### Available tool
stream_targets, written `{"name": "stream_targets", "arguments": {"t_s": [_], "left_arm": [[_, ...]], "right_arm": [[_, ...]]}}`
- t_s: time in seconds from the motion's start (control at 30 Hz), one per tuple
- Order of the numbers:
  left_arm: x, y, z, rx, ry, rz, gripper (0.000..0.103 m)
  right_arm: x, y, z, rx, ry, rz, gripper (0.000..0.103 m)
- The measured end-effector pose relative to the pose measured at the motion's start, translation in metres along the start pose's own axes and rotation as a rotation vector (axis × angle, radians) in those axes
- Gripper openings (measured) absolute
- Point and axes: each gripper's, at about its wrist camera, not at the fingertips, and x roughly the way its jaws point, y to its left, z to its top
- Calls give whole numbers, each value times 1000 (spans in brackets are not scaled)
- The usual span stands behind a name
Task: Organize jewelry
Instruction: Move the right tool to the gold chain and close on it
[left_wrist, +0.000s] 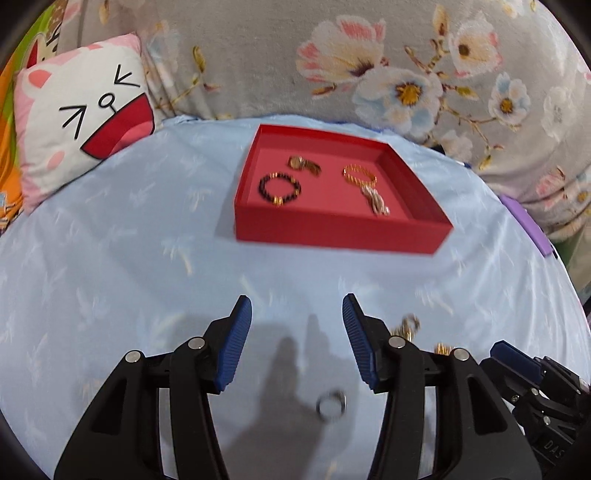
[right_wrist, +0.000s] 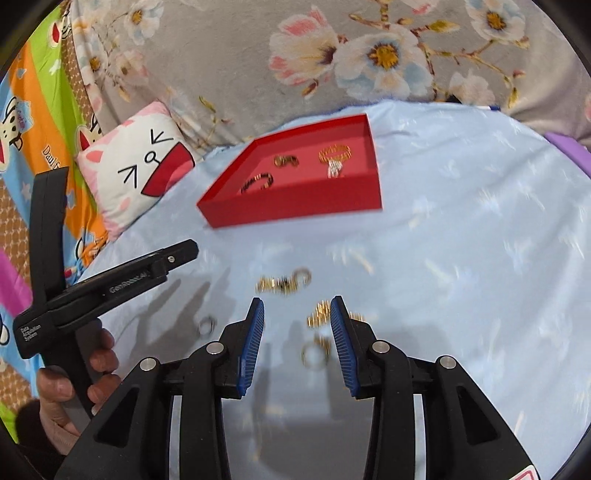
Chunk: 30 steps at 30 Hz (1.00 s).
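In the left wrist view, the left gripper (left_wrist: 297, 339) hangs with its jaws apart and nothing between them above the pale blue bedsheet (left_wrist: 122, 258), a small silver ring (left_wrist: 331, 405) lying on the cloth just under the gap, well short of the red tray (left_wrist: 340, 229). The tray sits beyond the gripper and already holds a dark beaded bracelet (left_wrist: 280, 189), a gold watch (left_wrist: 304, 164) behind it and a gold bracelet (left_wrist: 360, 175) with a pale tassel to its right, laid apart, likely so that each piece stays easy to see. A cat-face pillow (left_wrist: 81, 110) lies left of the tray and a floral blanket (left_wrist: 406, 74) rises behind it; the tip of the right gripper (left_wrist: 517, 373) shows at the lower right, near blurred gold bits on the sheet. In the right wrist view, the right gripper (right_wrist: 297, 338) is also spread and empty, poised over loose pieces on the near side of the tray: a gold ring (right_wrist: 314, 353) between the pads, a gold chain cluster (right_wrist: 325, 314) touching or just beside the right pad, and a gold clasp piece (right_wrist: 284, 282) nearer the tray. The silver ring lies left of these, beside the left gripper seen from the side. The open jaws suggest a pick-up is being lined up; motion blur hides finer detail.
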Motion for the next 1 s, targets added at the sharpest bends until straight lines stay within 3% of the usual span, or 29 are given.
{"name": "stream_targets", "arguments": {"t_s": [0.27,0.63,1.0], "left_arm": [[-23,-9,-46,46,20,4,50],[-28,-3,-52,22,19,21,50],[-28,17,-49,-28,32,33,50]], "right_arm": [[-10,-7,-36,24,39,-47,37],[24,-13,-5,4,43,-90,37],[46,-8,3,-31,79,-122,37]]}}
